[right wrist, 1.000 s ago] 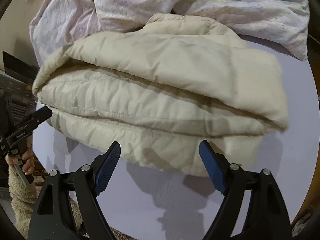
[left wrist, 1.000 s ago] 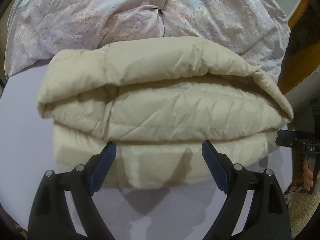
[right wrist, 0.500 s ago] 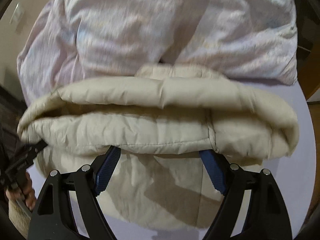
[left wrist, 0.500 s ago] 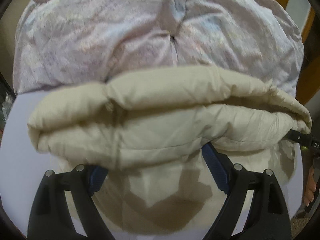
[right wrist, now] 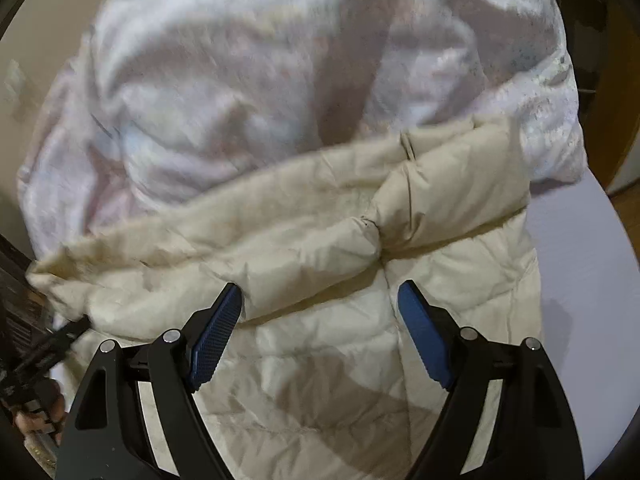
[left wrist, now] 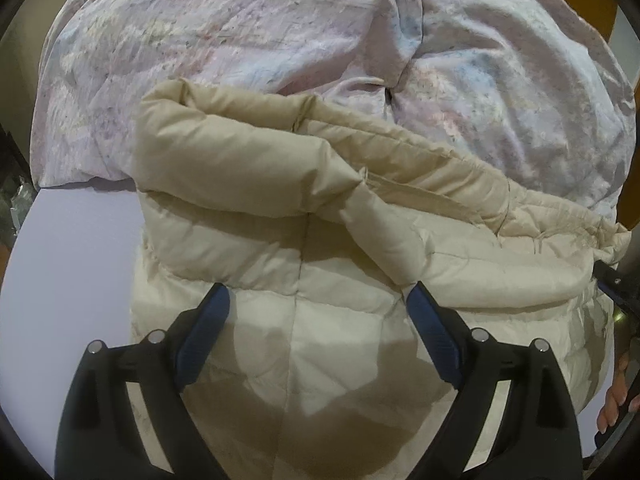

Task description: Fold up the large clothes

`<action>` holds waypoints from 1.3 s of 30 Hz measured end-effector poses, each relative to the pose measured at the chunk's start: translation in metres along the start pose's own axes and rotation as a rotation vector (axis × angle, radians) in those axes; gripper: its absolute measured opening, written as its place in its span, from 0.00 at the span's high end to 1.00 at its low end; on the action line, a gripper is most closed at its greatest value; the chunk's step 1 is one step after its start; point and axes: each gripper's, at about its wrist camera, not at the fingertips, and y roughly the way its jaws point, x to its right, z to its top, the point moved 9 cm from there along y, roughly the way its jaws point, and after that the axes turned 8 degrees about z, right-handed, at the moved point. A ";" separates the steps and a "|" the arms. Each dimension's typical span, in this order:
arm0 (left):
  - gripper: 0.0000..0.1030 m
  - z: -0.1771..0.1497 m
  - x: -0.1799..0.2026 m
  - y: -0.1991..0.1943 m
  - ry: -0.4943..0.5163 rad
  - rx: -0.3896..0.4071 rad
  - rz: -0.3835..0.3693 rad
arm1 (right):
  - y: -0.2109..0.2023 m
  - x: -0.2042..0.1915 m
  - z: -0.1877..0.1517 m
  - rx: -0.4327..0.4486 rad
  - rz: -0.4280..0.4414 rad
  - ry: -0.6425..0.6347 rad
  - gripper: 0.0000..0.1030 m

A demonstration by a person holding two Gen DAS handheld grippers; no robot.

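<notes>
Pale lavender counter [left wrist: 80, 248], smooth, with a curved edge showing at right in the right wrist view [right wrist: 568, 248]. Cream quilted puffer jacket [left wrist: 280, 240] lies folded in layers across its middle. At the far edge, a crumpled pastel-printed duvet [left wrist: 280, 40] is heaped, touching the jacket's far side.

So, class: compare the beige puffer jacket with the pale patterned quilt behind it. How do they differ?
The beige puffer jacket is plain cream; the patterned quilt shows faint pink and blue speckling. The jacket is stitched into padded bands and lies folded in layers; the quilt sits bunched in a crumpled heap. The jacket lies nearer the open left claw; the quilt lies behind. Both rest on the lavender surface.
</notes>
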 end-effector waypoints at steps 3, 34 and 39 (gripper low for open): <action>0.11 0.002 -0.002 -0.002 -0.013 0.014 -0.007 | -0.006 -0.002 -0.001 0.014 -0.009 -0.050 0.19; 0.02 -0.004 0.009 -0.012 0.047 0.030 -0.020 | 0.006 0.001 -0.014 -0.046 -0.045 -0.093 0.16; 0.02 0.005 0.018 0.016 0.042 0.013 0.050 | 0.038 -0.007 -0.010 -0.055 -0.139 -0.080 0.16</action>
